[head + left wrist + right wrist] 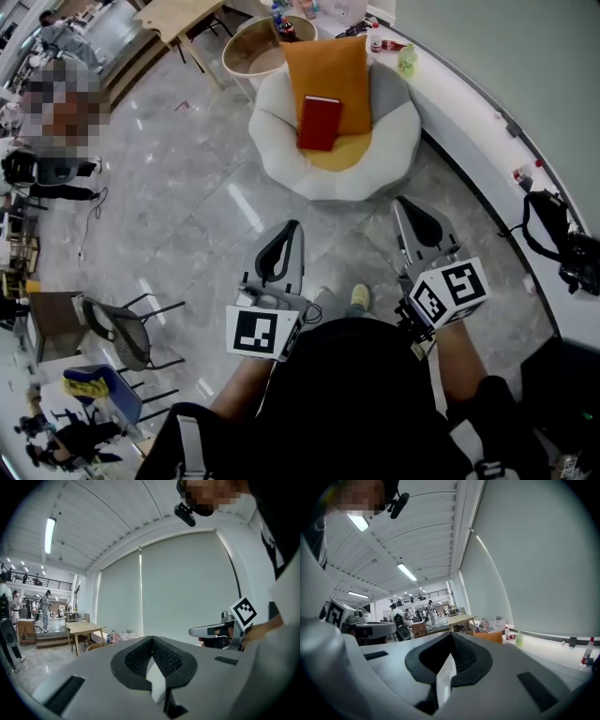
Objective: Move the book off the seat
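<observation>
Quick look at where I'm at. The red book point(320, 122) is sitting on the seat point(281, 159), a round white puffy chair. It lies flat on the orange cushion point(328, 66) that leans against the back, with its lower end over the yellow pad underneath.

Both tongs are held low in front of me, well short of the chair. The left gripper point(289, 231) is pinched fully together with nothing in it. The right gripper point(407, 208) is the same, tips meeting and nothing between them.

The floor point(206, 206) is glossy grey stone tile with light glare on it. A white counter point(469, 112) curves along the wall on my right, with a green bottle point(406, 59) and a few small things on it. Behind the chair there's a round side table point(251, 49) and a pale wooden table point(173, 14). A dark chair point(117, 323) stands off to my left.

From the gripper views it's a big open hall with pale roller blinds point(187, 588) down the wall, strip lights point(48, 534) on a slatted ceiling, and a railed upper level with people at the far end.
</observation>
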Demonstrator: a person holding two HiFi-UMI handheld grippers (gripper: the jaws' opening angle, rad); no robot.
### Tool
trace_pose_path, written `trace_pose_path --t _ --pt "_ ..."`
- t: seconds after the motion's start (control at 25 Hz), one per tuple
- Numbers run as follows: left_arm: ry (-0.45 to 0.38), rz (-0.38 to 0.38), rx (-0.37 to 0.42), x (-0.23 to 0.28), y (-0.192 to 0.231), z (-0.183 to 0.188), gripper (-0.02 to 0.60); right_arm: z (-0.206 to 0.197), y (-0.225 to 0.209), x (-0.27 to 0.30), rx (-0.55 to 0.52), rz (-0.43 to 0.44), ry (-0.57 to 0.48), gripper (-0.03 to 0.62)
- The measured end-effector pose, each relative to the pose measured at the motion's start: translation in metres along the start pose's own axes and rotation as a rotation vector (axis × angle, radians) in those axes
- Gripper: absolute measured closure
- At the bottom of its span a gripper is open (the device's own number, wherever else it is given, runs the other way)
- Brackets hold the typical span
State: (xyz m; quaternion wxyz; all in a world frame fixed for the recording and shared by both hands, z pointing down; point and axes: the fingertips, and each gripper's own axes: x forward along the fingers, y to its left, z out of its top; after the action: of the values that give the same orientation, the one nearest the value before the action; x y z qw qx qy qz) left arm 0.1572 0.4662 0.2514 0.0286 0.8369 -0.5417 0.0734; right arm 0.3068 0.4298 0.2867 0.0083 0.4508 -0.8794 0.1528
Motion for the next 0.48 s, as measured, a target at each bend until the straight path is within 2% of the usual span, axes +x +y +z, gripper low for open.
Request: trace_pose_path --t 0.48 --pt "0.012 -0.039 -0.016 0.013 -0.002 0.003 0.577 0.006 -0.010 0.002 0.026 -0.025 -0.007 0.585"
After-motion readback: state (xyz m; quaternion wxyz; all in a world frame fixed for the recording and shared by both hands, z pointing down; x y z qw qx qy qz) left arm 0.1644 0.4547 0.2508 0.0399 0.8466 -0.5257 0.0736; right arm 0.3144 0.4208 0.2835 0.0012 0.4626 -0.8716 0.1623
